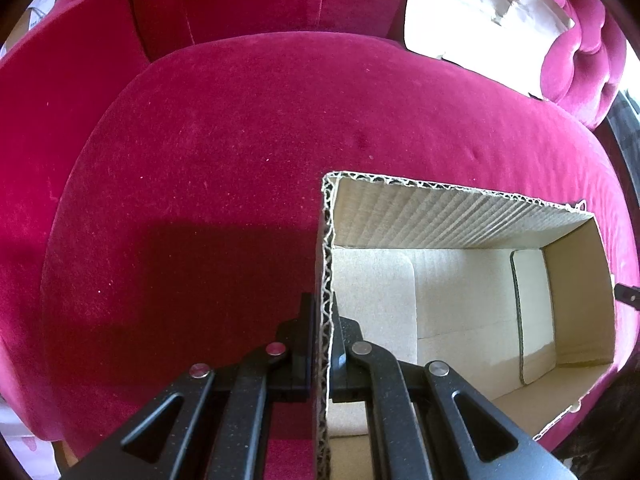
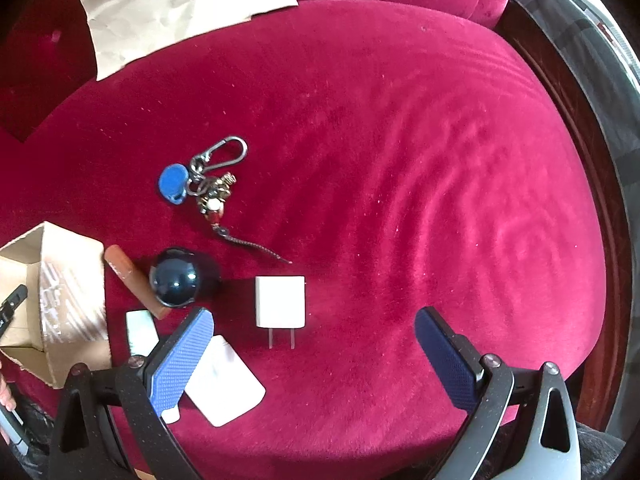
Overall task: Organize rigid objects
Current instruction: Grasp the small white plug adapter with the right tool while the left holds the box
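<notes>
An open cardboard box [image 1: 440, 304] sits on a red velvet seat cushion [image 1: 224, 152], with nothing in it. My left gripper [image 1: 321, 320] is shut on the box's left wall, one finger on each side of the cardboard. The box also shows at the left edge of the right wrist view [image 2: 60, 300]. My right gripper [image 2: 316, 324] is open above the cushion, just over a white plug adapter [image 2: 280, 304]. Near it lie a dark blue ball [image 2: 174, 278], an orange-brown stick [image 2: 134, 280], a white card [image 2: 224, 384], a small white block [image 2: 141, 332] and a keyring [image 2: 200, 180] with a blue tag.
A sheet of brown paper [image 2: 176, 8] leans against the chair back, and shows bright white in the left wrist view [image 1: 480, 12]. The chair's tufted arm [image 1: 580, 60] rises at the right. A dark wooden rim [image 2: 580, 160] bounds the cushion on the right.
</notes>
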`<state>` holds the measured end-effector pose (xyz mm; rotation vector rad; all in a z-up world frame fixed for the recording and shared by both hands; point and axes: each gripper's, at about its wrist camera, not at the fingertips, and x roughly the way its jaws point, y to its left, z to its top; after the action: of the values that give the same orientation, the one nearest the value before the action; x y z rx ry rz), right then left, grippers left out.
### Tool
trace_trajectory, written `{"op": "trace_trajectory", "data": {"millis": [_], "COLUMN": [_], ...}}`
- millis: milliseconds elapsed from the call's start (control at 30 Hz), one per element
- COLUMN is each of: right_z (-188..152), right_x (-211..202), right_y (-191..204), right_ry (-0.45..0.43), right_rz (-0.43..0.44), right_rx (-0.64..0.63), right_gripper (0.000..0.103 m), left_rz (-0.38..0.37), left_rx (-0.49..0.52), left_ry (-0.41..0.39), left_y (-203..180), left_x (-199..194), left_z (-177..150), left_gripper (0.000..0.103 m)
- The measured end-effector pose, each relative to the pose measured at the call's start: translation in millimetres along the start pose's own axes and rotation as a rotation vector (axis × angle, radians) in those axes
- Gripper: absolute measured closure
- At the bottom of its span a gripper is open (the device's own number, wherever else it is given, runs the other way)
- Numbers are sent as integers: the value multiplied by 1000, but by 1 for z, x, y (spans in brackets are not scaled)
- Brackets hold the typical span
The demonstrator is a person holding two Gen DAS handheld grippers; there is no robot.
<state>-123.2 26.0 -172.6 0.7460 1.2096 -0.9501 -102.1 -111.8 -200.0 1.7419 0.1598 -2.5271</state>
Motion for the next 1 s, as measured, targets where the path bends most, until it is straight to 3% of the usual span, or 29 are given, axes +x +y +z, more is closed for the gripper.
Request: {"op": "trace_trajectory", "data": {"millis": [433, 633, 700, 767, 1000], "right_z": [0, -2, -3, -3, -6], "right_x": [15, 15, 15, 14, 11], "right_y": [-2, 0, 0, 0, -1], "right_ry": [10, 12, 15, 12, -1], "right_rz": [9, 40, 56, 80, 65], "right_rx": [-14, -30, -26, -25, -46], "right_gripper": [4, 30, 49, 74, 75], "left_rz": [22, 14, 11, 12, 12], "left_rx": [32, 20, 16, 17, 13], "left_ry": [-14, -11, -10, -10, -7], "left_y": [-6, -5, -5, -6, -7], "left_x": [2, 3, 4, 4, 6], "left_z": [1, 1, 2, 2, 3], "left_gripper": [99, 99, 99, 99, 99]}}
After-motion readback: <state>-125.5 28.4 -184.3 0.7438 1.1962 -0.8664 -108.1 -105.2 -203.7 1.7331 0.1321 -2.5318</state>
